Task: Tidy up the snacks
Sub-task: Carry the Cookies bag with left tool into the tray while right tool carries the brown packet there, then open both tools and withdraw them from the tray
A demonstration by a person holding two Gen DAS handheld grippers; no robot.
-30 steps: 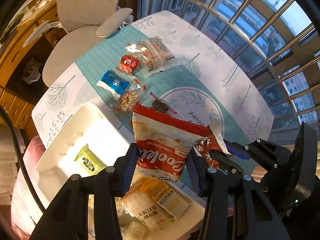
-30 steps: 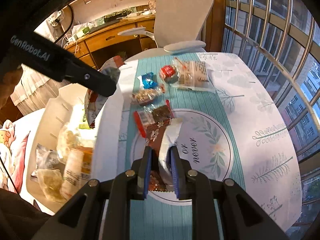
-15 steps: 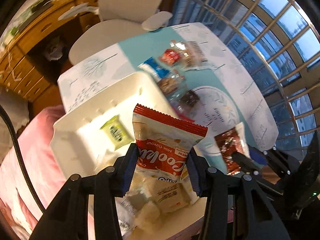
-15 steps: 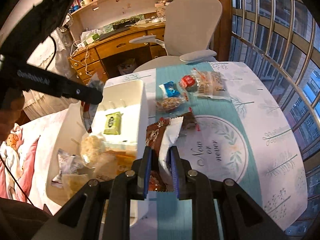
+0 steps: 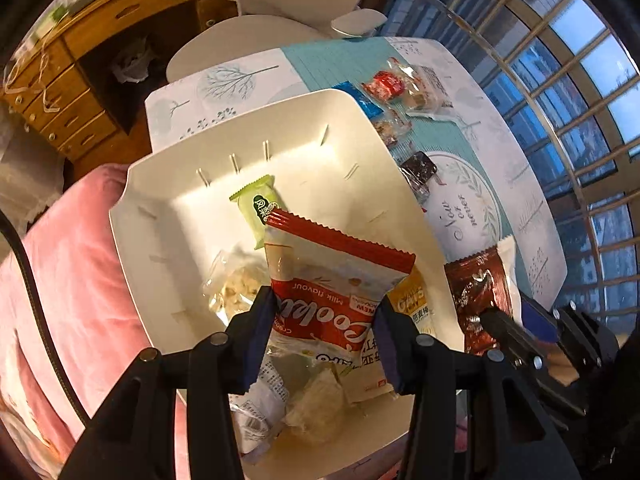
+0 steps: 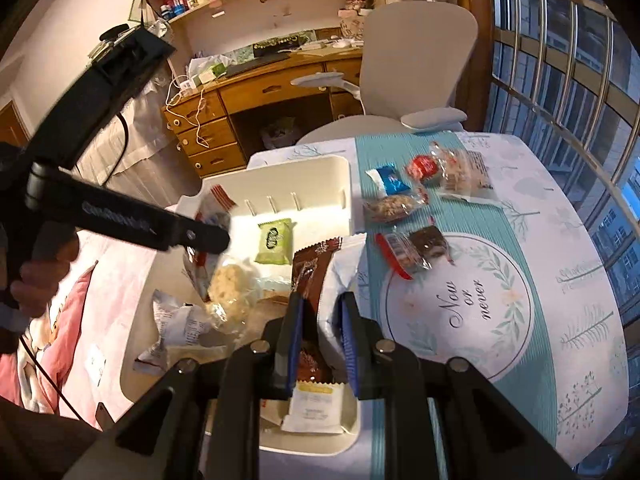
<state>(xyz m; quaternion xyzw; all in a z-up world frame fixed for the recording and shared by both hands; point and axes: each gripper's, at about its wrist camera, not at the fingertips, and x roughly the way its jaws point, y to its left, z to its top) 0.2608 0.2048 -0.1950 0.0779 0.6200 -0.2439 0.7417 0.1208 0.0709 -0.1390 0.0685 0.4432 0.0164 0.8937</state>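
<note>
A: Nearest to us, our left gripper pinches a red-and-white cookie packet between its blue pads, holding it above the white bin. Our right gripper is clamped on a brown-and-white wrapper, its jaws nearly together, over the bin's edge beside the table.

B: And under them, we see snacks already in the bin: a green packet flat on the floor of it, a clear bag of pale puffed pieces, a crumpled silver-white wrapper and a white-and-yellow packet at the near end.

A: Farther out, on the teal runner of the table, we see what is left: a dark brownie in clear wrap beside a red-ended packet, then a bag of granola, a blue packet, a red sweet and a large clear bag of biscuits.

B: Beyond the table stand a grey office chair and a wooden desk.
</note>
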